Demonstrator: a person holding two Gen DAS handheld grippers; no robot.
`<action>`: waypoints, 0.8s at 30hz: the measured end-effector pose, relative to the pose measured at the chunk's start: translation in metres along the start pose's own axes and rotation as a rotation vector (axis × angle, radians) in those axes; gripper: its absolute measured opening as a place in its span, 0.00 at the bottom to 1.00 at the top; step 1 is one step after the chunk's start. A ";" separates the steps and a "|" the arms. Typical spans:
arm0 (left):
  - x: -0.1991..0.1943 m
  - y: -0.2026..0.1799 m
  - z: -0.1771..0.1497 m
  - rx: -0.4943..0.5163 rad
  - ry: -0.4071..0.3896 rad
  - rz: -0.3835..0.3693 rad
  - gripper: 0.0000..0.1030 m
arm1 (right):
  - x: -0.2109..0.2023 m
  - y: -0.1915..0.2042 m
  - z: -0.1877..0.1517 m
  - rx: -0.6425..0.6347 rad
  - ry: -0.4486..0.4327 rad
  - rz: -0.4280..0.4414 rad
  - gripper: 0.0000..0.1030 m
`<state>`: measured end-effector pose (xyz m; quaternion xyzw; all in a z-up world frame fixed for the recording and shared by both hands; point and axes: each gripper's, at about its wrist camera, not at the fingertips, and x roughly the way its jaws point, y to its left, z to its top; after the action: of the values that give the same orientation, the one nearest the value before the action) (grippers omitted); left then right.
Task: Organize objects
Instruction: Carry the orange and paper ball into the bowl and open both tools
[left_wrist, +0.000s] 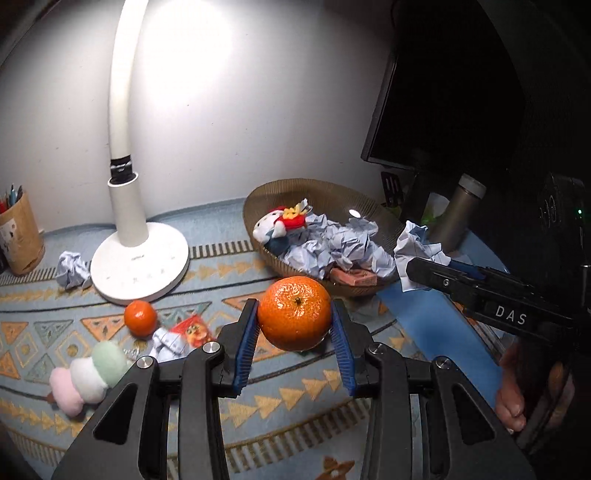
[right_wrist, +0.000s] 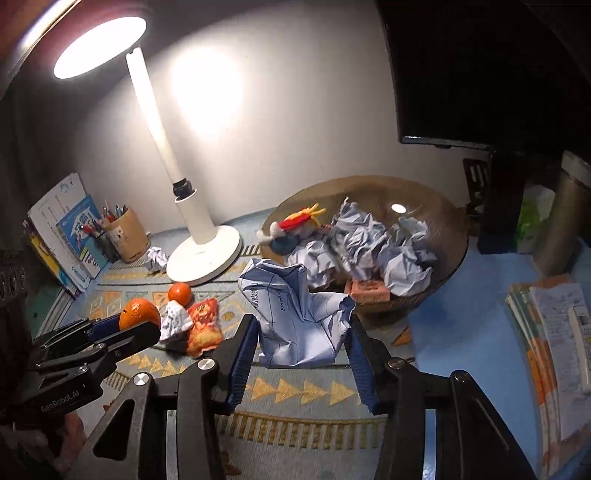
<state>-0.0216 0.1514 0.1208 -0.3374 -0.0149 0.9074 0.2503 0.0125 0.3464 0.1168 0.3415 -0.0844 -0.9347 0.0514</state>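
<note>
My left gripper (left_wrist: 295, 325) is shut on an orange tangerine (left_wrist: 294, 313) and holds it above the patterned mat, in front of the brown basket (left_wrist: 273, 192). It also shows in the right wrist view (right_wrist: 138, 314). My right gripper (right_wrist: 301, 336) is shut on a crumpled paper ball (right_wrist: 295, 317), held just in front of the basket (right_wrist: 369, 184). The basket holds several paper balls (left_wrist: 343, 240) and a small plush toy (left_wrist: 277, 223). A second tangerine (left_wrist: 140, 318) lies on the mat.
A white desk lamp (left_wrist: 140, 258) stands left of the basket. A snack packet (right_wrist: 203, 325), a paper ball (left_wrist: 72, 273) and a pastel plush (left_wrist: 88, 373) lie on the mat. A pen cup (left_wrist: 20, 236), monitor (left_wrist: 443, 92), flask (left_wrist: 458, 210) and stacked papers (right_wrist: 554, 350) stand around.
</note>
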 end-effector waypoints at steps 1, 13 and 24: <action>0.010 -0.003 0.008 -0.014 -0.001 -0.002 0.34 | 0.003 -0.012 0.012 0.031 -0.011 -0.025 0.46; 0.115 -0.032 0.069 0.001 0.002 -0.066 0.34 | 0.070 -0.081 0.089 0.220 -0.029 -0.092 0.47; 0.104 -0.032 0.066 -0.008 -0.017 -0.087 0.78 | 0.092 -0.086 0.085 0.216 0.043 -0.070 0.63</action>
<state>-0.1156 0.2373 0.1151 -0.3295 -0.0354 0.8985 0.2880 -0.1157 0.4272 0.1062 0.3677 -0.1714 -0.9139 -0.0165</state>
